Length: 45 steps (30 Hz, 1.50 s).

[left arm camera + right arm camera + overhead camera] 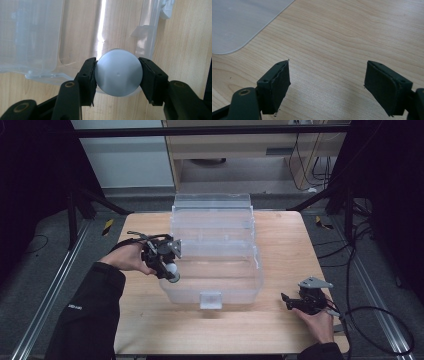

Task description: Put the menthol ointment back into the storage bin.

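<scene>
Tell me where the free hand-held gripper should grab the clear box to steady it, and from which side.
Grip the near right wall of the clear box from above, one jaw inside and one outside. The box stands open, so its thin upright rim is exposed, and the right hand-held gripper, open and empty, is nearest that corner. The left hand-held gripper holds the grey ball.

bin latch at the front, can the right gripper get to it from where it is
Probably yes. The right gripper is open and empty, low over the table, and bare wood lies between it and the latch. Nothing stands in the way.
</scene>
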Each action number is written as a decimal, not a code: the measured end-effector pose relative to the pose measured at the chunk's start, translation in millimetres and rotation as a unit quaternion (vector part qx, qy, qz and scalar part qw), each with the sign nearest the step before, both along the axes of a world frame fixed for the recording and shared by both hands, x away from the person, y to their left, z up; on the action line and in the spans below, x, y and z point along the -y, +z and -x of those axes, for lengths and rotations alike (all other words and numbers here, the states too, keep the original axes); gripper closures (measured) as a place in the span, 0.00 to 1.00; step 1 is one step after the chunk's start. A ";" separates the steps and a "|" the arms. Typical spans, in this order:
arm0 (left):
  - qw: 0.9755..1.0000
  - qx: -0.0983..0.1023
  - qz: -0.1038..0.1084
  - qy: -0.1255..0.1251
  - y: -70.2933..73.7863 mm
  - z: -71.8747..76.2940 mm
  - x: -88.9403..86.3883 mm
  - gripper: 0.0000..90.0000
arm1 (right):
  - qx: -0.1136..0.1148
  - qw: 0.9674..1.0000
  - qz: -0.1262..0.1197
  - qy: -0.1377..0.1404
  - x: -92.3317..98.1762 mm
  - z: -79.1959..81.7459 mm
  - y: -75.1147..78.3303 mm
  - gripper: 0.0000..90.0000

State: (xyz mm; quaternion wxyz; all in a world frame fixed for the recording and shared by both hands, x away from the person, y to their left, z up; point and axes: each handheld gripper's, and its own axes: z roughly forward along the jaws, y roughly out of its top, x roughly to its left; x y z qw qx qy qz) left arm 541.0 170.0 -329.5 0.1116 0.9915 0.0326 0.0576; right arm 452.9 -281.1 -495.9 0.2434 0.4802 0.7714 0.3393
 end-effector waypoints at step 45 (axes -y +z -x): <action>1.000 -0.022 -0.017 0.014 -45.9 -7.3 -8.0 0.56 | -0.008 1.000 0.008 0.003 -2.0 -1.0 -2.6 0.23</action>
